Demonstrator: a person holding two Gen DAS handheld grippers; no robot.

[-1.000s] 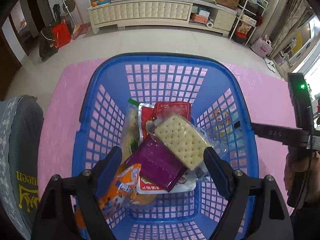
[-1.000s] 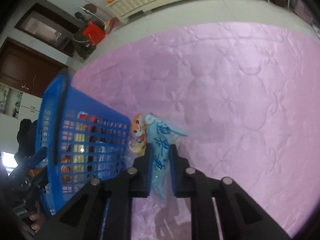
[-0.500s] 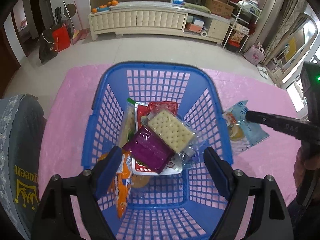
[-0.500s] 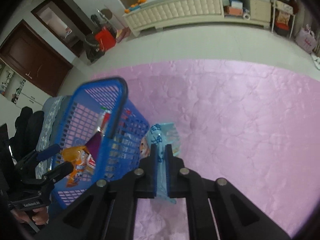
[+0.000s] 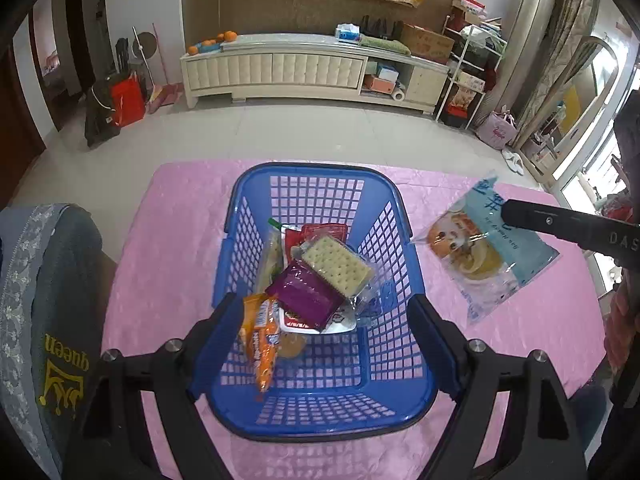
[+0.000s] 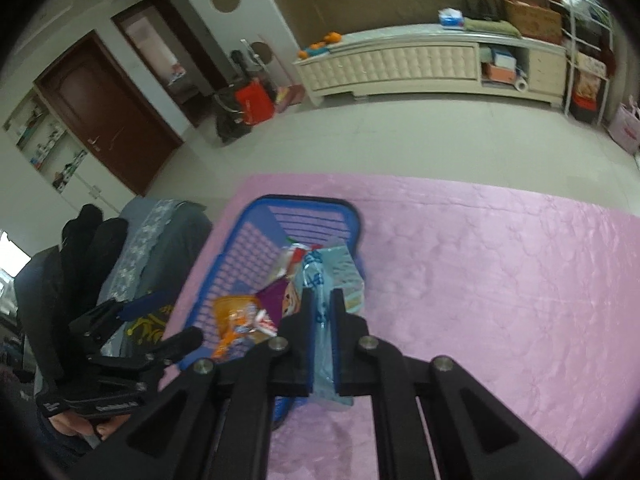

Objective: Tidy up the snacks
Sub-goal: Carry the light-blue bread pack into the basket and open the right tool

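The right gripper point(image 6: 321, 304) pinches the light blue snack bag point(image 5: 490, 246), held up just right of the blue basket point(image 5: 320, 416), while the left gripper point(image 5: 320, 320), spread wide with nothing in it, hangs over the basket.

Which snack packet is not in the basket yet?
The light blue packet, held in the right gripper; the others lie inside the blue basket.

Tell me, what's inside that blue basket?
The blue basket holds a heap of snacks: a cracker pack on top, a purple packet, an orange packet, and red-and-white packets underneath. Whatever lies beneath the heap is covered.
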